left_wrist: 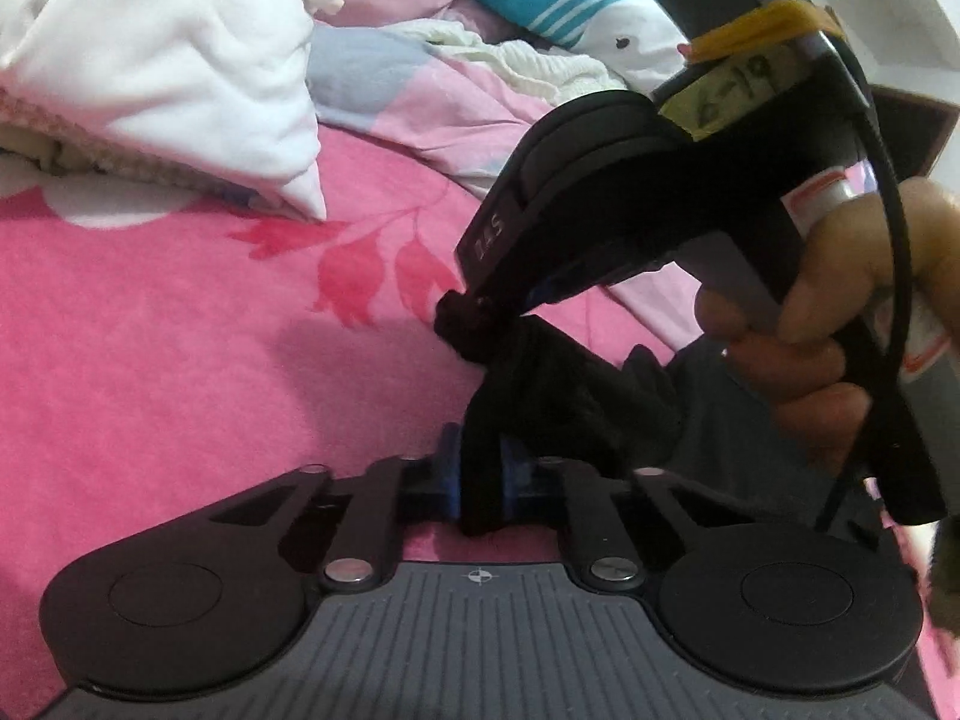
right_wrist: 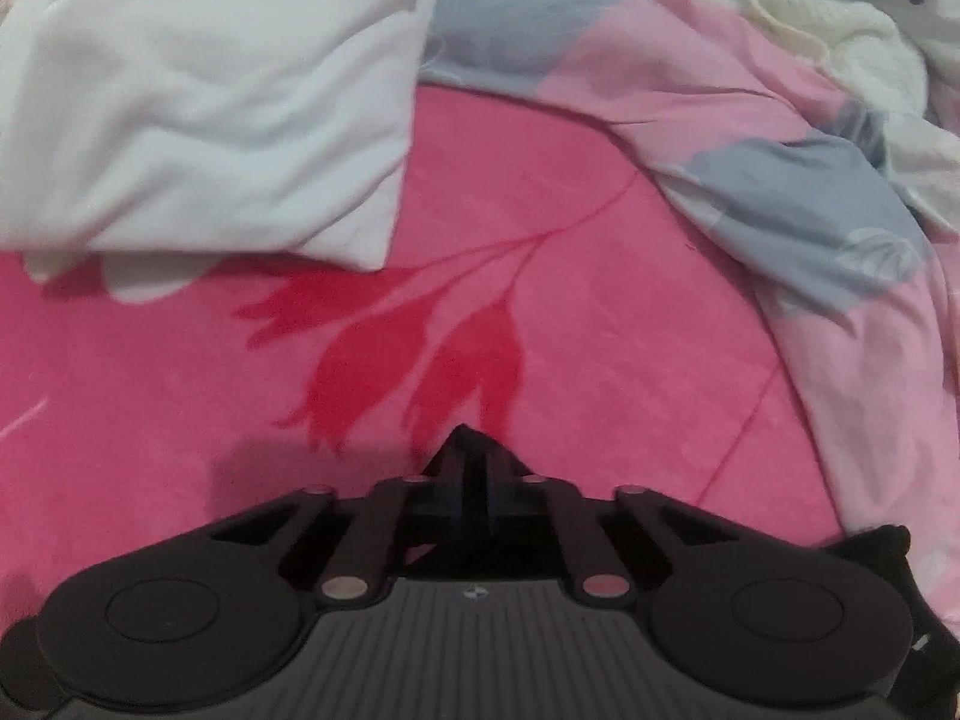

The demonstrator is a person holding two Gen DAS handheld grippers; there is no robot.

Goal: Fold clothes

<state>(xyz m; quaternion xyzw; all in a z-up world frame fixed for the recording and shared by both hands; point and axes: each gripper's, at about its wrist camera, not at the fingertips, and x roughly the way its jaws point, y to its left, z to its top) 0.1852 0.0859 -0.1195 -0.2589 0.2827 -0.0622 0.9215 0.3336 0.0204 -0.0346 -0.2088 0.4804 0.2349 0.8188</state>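
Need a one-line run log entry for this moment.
left gripper: shut on black garment | right gripper: shut on same garment | surface: pink blanket | white clothes: untouched behind

Left tongs [left_wrist: 480, 480] and right tongs [left_wrist: 474, 294] both pinching black garment [left_wrist: 564, 396], pink blanket [left_wrist: 180, 360] beneath

right tool [left_wrist: 474, 300]: raised pale letters on its black finger, seen turned, read about "DAS", uncertain | yellowish label [left_wrist: 750, 90] on that tool's body: handwritten, upside down, about "6-19" or "61-9", uncertain | right wrist view: no readable text
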